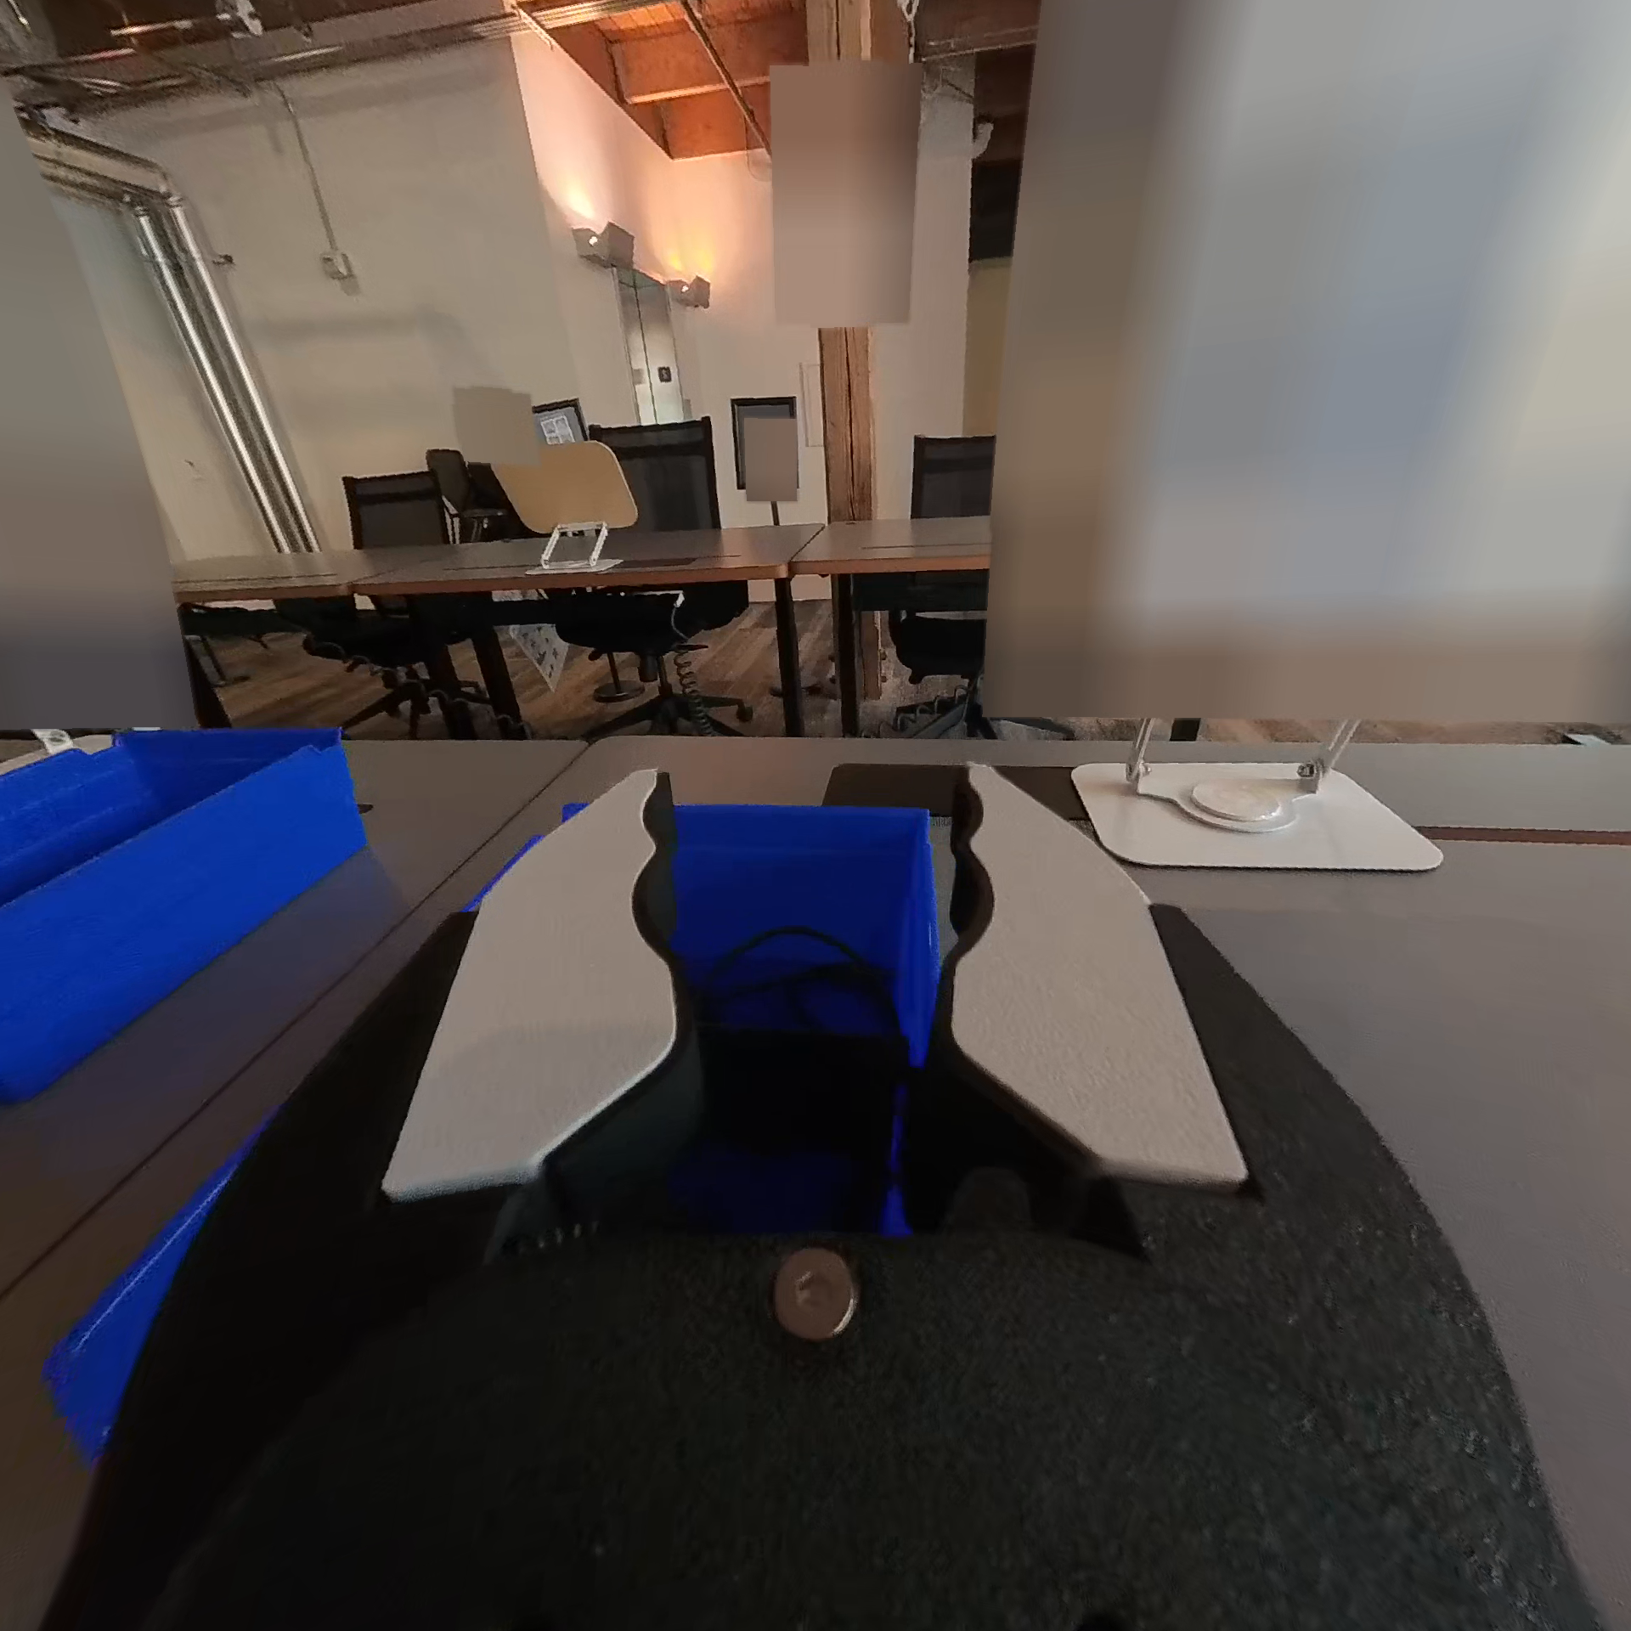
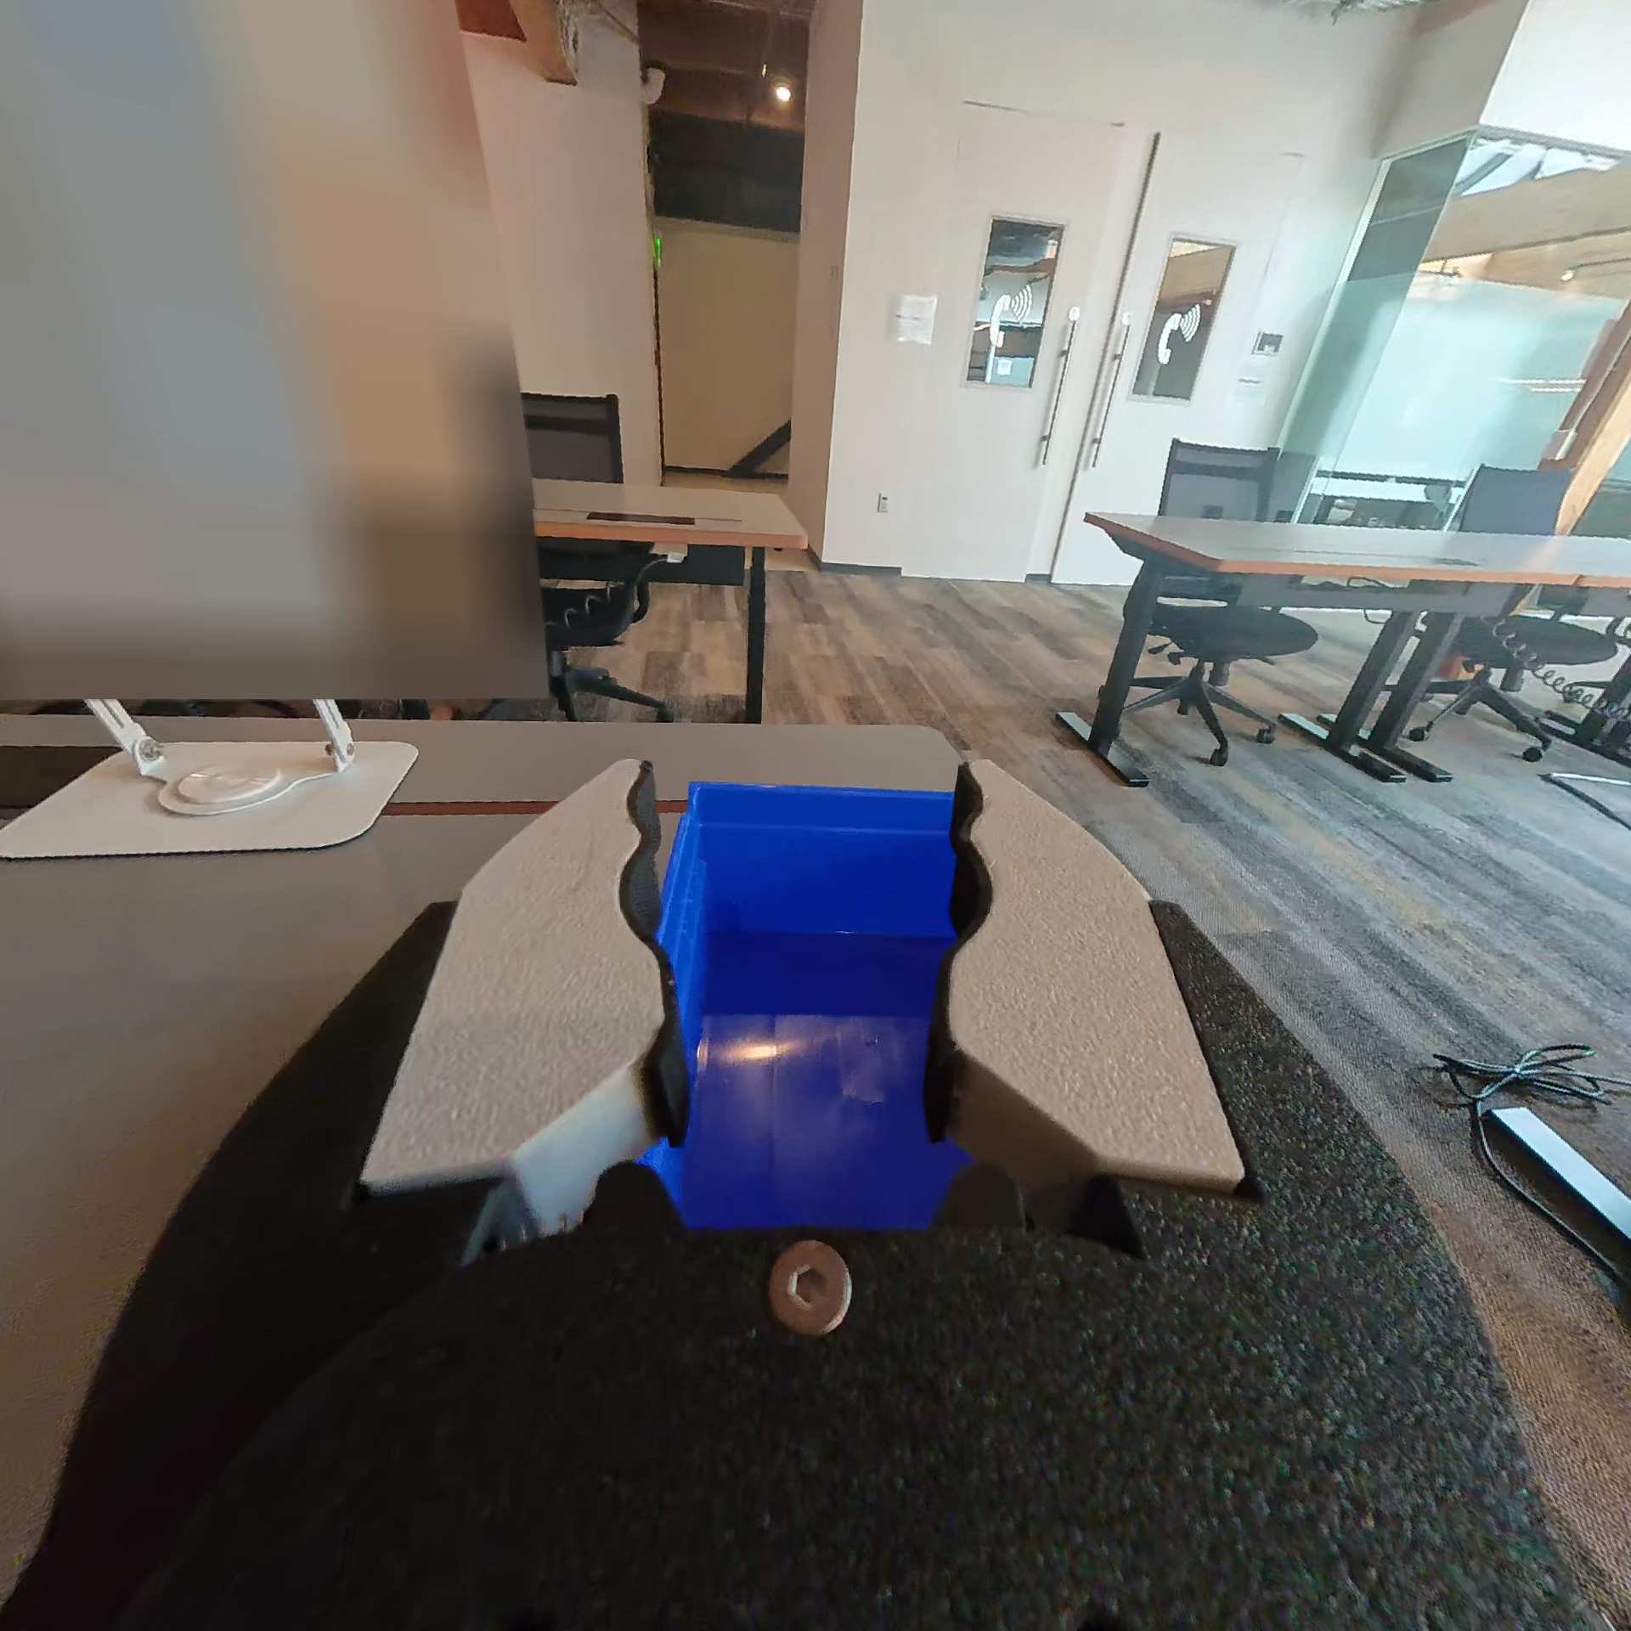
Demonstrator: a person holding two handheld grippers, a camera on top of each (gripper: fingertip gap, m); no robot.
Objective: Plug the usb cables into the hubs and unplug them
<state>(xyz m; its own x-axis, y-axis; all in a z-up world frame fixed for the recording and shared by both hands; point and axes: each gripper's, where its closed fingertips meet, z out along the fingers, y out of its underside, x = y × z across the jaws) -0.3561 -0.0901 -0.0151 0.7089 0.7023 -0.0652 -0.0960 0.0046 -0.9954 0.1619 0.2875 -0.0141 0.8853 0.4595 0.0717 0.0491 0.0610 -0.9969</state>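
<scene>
Left wrist view, gripper (image 1: pixel 807 847) open, blue bin (image 1: pixel 794 891)

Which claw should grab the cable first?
Probably the left claw. It is open above a blue bin holding a black cable. The right claw, also open, faces a bin that looks empty.

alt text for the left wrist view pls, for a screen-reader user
The open left gripper hangs above a blue bin holding a black cable and a dark boxy item, on a dark table. A second blue bin sits to the left and a white stand base to the right; office desks and chairs lie beyond.
</scene>
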